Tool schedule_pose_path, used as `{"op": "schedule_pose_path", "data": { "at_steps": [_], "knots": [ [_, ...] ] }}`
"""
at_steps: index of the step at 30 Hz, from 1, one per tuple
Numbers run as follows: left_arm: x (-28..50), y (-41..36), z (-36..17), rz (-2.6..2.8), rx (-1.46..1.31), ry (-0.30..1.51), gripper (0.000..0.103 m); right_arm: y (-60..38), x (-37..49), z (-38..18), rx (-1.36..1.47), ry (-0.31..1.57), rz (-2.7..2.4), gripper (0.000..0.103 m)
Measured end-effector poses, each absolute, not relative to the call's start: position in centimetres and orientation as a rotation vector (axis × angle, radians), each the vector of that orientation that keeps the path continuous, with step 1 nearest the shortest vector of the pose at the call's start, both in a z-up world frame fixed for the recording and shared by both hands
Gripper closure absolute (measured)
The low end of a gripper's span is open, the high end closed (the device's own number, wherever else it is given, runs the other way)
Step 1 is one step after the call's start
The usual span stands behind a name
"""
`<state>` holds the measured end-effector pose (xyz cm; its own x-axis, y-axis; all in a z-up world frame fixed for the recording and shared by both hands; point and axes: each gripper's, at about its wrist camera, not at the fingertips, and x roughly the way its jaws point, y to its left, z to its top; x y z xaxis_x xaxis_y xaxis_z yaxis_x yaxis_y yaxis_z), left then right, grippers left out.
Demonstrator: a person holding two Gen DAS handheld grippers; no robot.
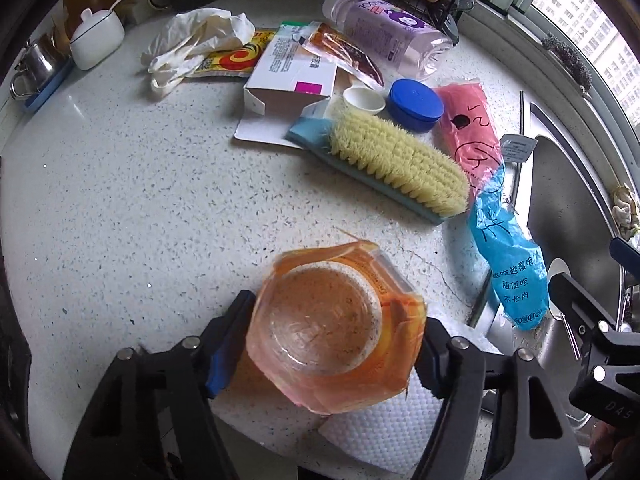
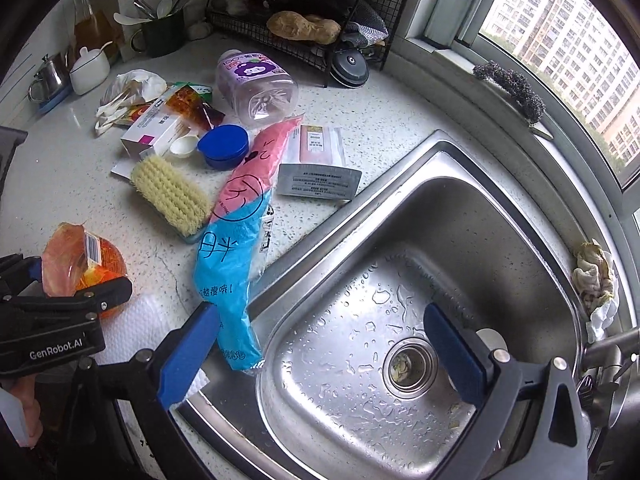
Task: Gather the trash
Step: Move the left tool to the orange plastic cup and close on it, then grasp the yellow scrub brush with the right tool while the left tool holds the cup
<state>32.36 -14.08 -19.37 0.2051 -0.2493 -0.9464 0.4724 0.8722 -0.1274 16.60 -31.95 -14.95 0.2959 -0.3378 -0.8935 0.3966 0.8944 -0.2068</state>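
Observation:
An orange, clear plastic cup (image 1: pixel 320 312) lies on its side on the speckled counter, partly over a white paper towel (image 1: pixel 384 420). My left gripper (image 1: pixel 336 344) is shut on the cup, with one pad on each side of it. In the right wrist view the same cup (image 2: pixel 80 256) shows at the far left, between the left gripper's fingers (image 2: pixel 108 288). My right gripper (image 2: pixel 320 352) hangs open over the steel sink (image 2: pixel 400 216) with nothing between its blue pads. The end of a pink-and-blue plastic bag (image 2: pixel 236 220) lies just beside its left pad.
Behind the cup lie a scrub brush (image 1: pixel 400 160), a blue lid (image 1: pixel 416 104), a white cardboard box (image 1: pixel 288 76), a purple bottle (image 1: pixel 388 36) and a crumpled white glove (image 1: pixel 200 40). A black wire rack (image 2: pixel 304 40) stands at the back. The sink's drain (image 2: pixel 408 364) holds scraps.

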Motion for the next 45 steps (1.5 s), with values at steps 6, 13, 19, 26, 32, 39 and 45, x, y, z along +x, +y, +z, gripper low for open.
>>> {"op": "schedule_pose_path", "data": {
  "at_steps": [6,13,19,26,32,39,45],
  "knots": [
    [33.5,-12.4,-18.6,-0.523,0.159,1.271,0.038,-31.1,18.6,-14.6,0.053,1.177,-0.43,0.0],
    [35.4,-8.4,-15.6,-0.506,0.14,1.185,0.038,-28.6,23.1,-14.4,-0.019,1.172,-0.282,0.0],
    [37.2,-7.5,-15.5,-0.472,0.168,1.154,0.038,-26.6,27.4,-15.9,-0.091,1.194,-0.166,0.0],
    [39.0,-6.2,-16.5,-0.421,0.169,1.177,0.038,-25.3,31.2,-18.7,-0.119,1.259,-0.042,0.002],
    [39.6,-5.9,-18.0,-0.397,0.187,1.201,0.038,-24.3,33.4,-21.7,-0.153,1.314,-0.022,0.009],
    [39.6,-5.9,-18.4,-0.389,0.174,1.192,0.038,-24.4,34.2,-22.5,-0.074,1.313,0.053,0.044],
    [37.1,-4.9,-17.6,-0.361,0.148,1.176,0.038,-24.3,33.5,-21.7,-0.055,1.29,0.093,0.065]
  ]
}}
